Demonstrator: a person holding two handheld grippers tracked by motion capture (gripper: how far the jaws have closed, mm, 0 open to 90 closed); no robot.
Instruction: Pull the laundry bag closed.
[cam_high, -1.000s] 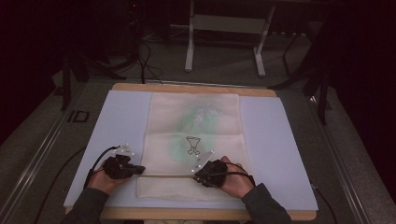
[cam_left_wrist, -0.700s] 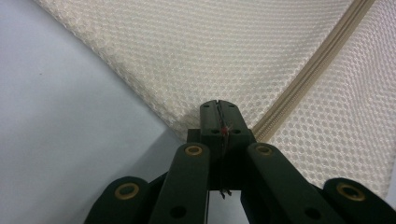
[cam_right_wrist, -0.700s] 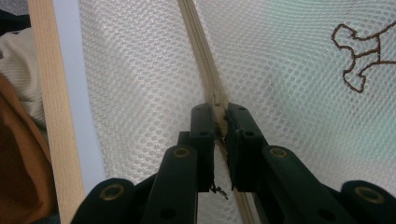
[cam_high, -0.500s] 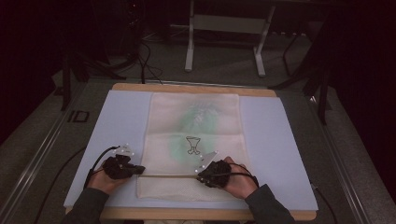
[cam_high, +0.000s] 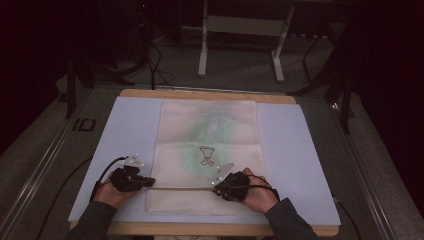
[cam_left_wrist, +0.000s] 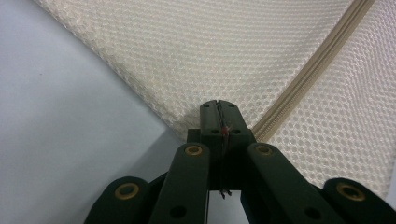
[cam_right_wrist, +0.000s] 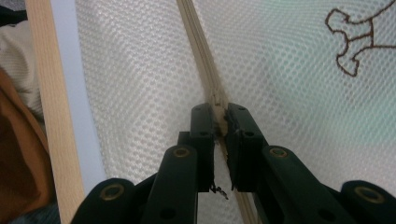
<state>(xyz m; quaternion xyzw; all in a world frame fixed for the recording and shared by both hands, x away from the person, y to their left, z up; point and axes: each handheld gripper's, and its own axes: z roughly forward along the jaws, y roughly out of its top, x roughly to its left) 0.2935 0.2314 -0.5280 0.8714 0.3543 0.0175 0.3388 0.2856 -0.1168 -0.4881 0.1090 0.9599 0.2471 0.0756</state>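
Work in hand: the person is handling the zip of a cream mesh laundry bag (cam_high: 207, 150) with a small brown outline figure printed on it and something green showing faintly through the weave.
Bag's place: it is lying flat along the middle of a pale blue mat (cam_high: 295, 150) on a light wooden table (cam_high: 200, 93), reaching from near the far edge almost to the near one.
Zip line: the beige zipper (cam_high: 180, 188) is running straight across the bag near its near end, between the two tools.
Left gripper (cam_left_wrist: 218, 108): its jaws are pressing together on the bag's left corner, right where the zip ends.
Right gripper (cam_right_wrist: 219, 122): its jaws are pinching the zip line itself, probably at the slider, towards the bag's right side.
Progress: judging by the slider sitting far from the anchored corner, most of the zip's length is probably waiting to be run, or has just been run; which, I cannot tell.
Room: bare mat is lying open on both sides of the bag; the table's near wooden edge is sitting close behind the hands.
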